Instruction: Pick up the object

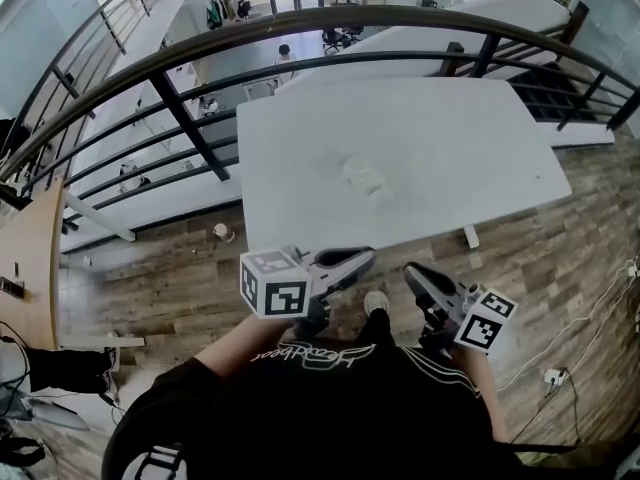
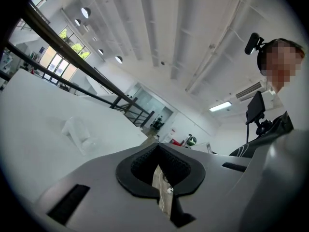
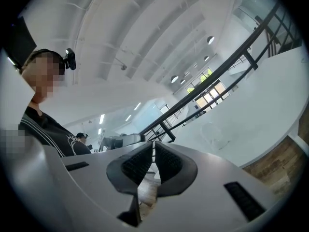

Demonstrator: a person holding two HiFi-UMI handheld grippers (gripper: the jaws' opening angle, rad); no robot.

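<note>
A small clear plastic object (image 1: 365,178) lies near the middle of the white table (image 1: 300,148). Both grippers are held low in front of the person's body, short of the table's near edge and apart from the object. My left gripper (image 1: 363,259) is shut with nothing between its pads. My right gripper (image 1: 412,272) also has its jaws together and empty. In the left gripper view the object (image 2: 77,129) lies ahead to the left of the gripper (image 2: 157,148) on the table (image 2: 29,110). The right gripper view shows the object (image 3: 218,132) faintly, ahead and right of the gripper (image 3: 153,145).
A black railing (image 1: 300,28) curves behind the table, with a lower floor beyond it. On the wooden floor stand a paper cup (image 1: 222,232) at the left and cables with a power strip (image 1: 550,376) at the right. The table leg (image 1: 470,236) stands near the front edge.
</note>
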